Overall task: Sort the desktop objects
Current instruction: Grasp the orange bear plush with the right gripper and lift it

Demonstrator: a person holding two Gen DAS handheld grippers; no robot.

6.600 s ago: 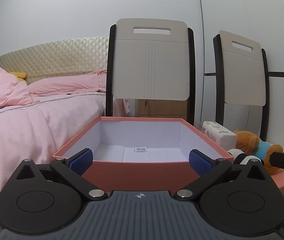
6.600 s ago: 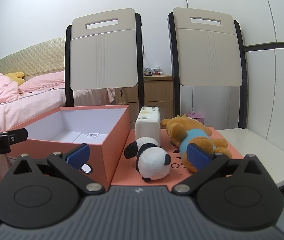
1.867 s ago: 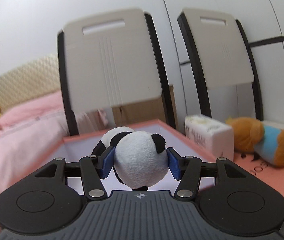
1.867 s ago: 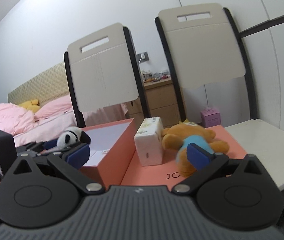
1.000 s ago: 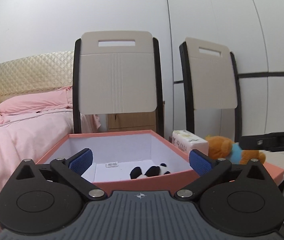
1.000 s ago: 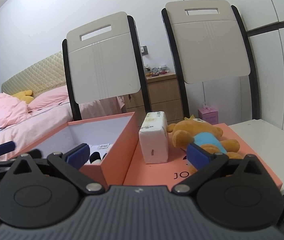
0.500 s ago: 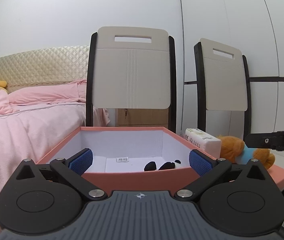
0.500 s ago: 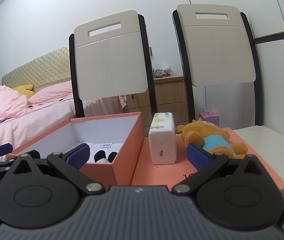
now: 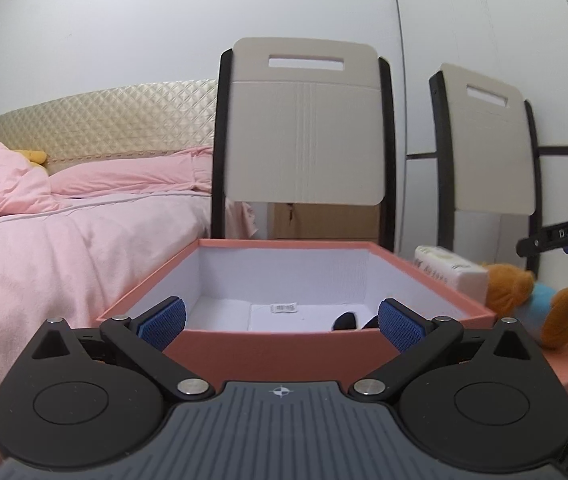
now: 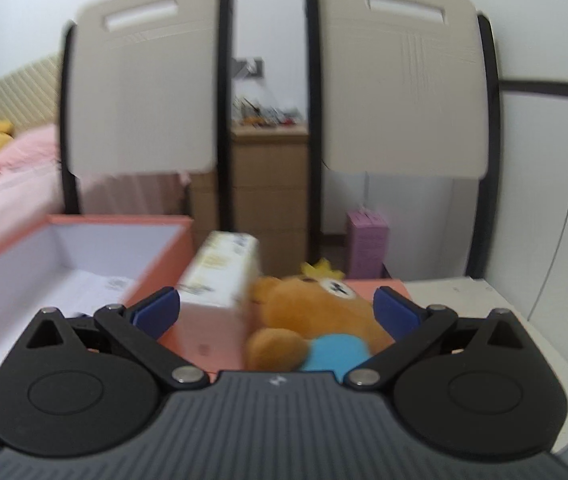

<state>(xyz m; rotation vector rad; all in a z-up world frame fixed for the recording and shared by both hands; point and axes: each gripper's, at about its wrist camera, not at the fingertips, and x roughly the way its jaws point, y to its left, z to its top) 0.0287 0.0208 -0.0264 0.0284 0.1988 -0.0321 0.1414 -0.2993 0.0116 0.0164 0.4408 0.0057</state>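
Note:
An open salmon box (image 9: 271,344) with a white inside stands in front of my left gripper (image 9: 281,322), which is open and empty just before its near wall. The panda toy (image 9: 346,320) lies inside, mostly hidden by the wall. My right gripper (image 10: 275,312) is open and empty, close above the orange bear in a blue shirt (image 10: 316,320), which lies on the salmon lid (image 10: 388,284) next to a white tissue pack (image 10: 215,280). The bear (image 9: 540,304) and tissue pack (image 9: 448,272) also show in the left wrist view. The box (image 10: 83,248) shows at left in the right wrist view.
Two folding chairs (image 9: 304,132) (image 10: 404,88) stand behind the box. A pink bed (image 9: 63,220) lies to the left. A wooden cabinet (image 10: 267,184) and a small purple box (image 10: 368,240) sit behind the chairs. A white tabletop (image 10: 484,320) lies to the right.
My right gripper has moved forward and right, down toward the orange bear; its view is blurred by motion. My left gripper has drawn back slightly from the box with the panda left inside.

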